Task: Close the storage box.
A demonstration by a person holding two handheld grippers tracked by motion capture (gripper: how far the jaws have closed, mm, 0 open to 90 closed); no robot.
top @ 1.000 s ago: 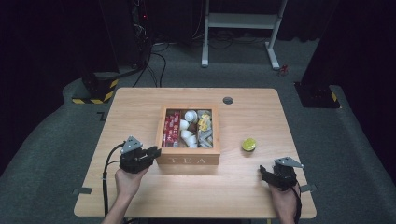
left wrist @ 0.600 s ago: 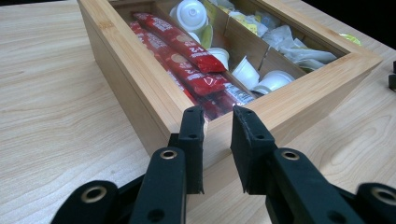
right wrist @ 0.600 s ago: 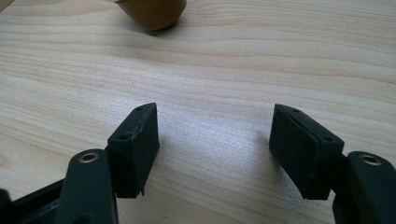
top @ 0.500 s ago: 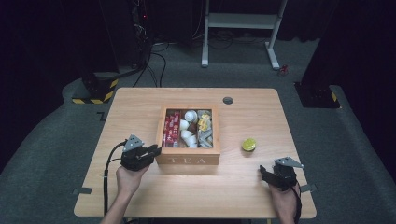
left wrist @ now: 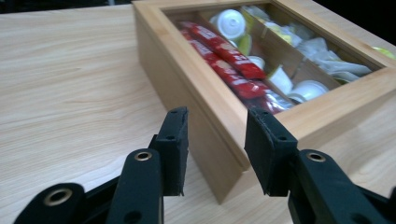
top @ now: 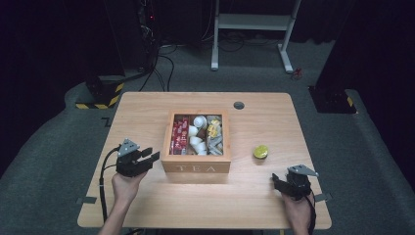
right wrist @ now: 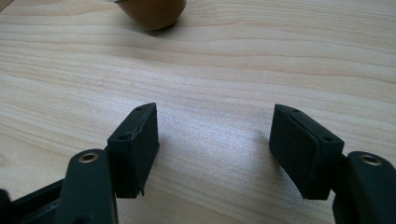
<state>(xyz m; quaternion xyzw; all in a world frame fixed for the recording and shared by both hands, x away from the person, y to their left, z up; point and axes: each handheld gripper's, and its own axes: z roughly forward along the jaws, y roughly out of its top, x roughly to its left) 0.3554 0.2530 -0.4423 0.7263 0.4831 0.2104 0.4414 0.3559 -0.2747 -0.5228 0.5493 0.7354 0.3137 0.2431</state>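
The left hand-held gripper (top: pixel 152 157) has just been spreading — nothing pinched — at the tea box's (top: pixel 196 168) 9 o'clock corner. The right hand-held gripper (top: pixel 277 182) is unmoved, spread over bare desk (top: pixel 147 107).

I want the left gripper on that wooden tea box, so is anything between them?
Nothing visible. The left gripper, its jaws just opening with nothing between them, faces the near corner of the glass-lidded wooden tea box across bare light wooden table.

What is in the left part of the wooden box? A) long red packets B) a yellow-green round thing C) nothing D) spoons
A: long red packets lie in the left compartment of the wooden box; the left gripper view shows them too.
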